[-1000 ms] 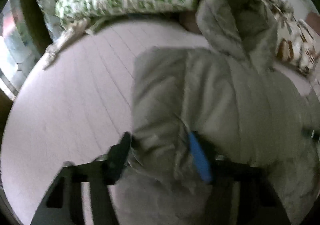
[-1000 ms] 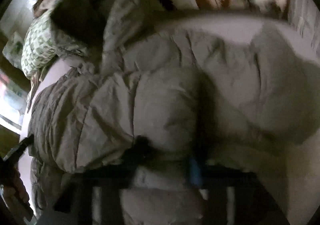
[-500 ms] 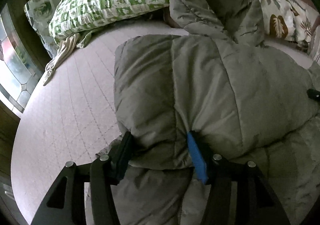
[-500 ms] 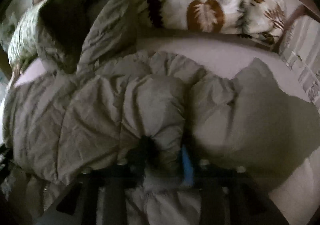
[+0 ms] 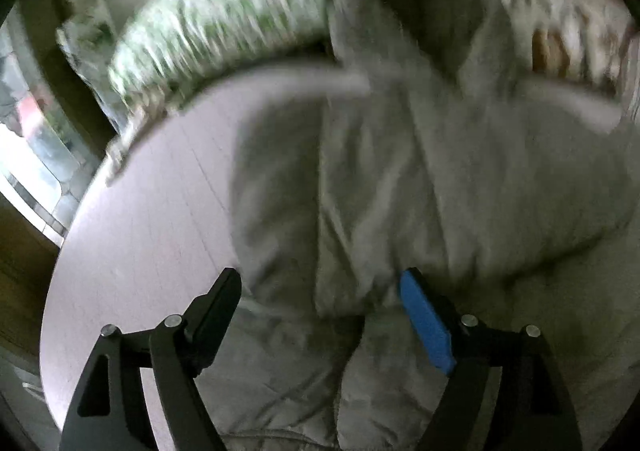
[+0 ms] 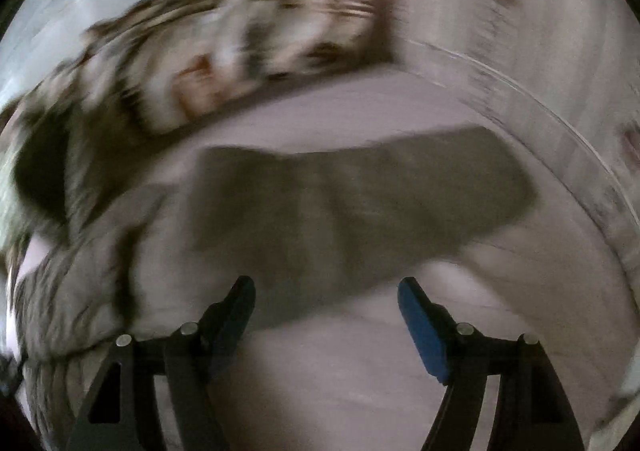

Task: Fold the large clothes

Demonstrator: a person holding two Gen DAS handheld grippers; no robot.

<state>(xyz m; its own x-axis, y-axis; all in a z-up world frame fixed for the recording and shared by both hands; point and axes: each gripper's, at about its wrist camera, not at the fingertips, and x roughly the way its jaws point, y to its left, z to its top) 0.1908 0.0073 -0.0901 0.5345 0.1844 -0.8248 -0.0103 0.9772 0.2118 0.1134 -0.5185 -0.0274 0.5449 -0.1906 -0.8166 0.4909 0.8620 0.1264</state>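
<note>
A large grey-green puffer jacket [image 5: 400, 191] with a hood lies folded on a pale pink bed sheet [image 5: 152, 219]. My left gripper [image 5: 320, 291] is open, its jaws wide apart over the jacket's near folded edge, holding nothing. In the right wrist view the jacket [image 6: 100, 283] lies at the left, with one sleeve [image 6: 360, 203] stretched out to the right. My right gripper [image 6: 326, 299] is open and empty, just in front of the sleeve. Both views are blurred by motion.
A green-and-white patterned pillow [image 5: 224, 31] lies at the head of the bed on the left. A brown leaf-print pillow [image 6: 240, 51] lies beyond the jacket. A window [image 5: 28, 155] is at the far left. The bed's edge [image 6: 560, 123] curves at the right.
Both grippers were shut on folds of the jacket; both have opened and let go. The right gripper has swung right, toward the sleeve and bare sheet.
</note>
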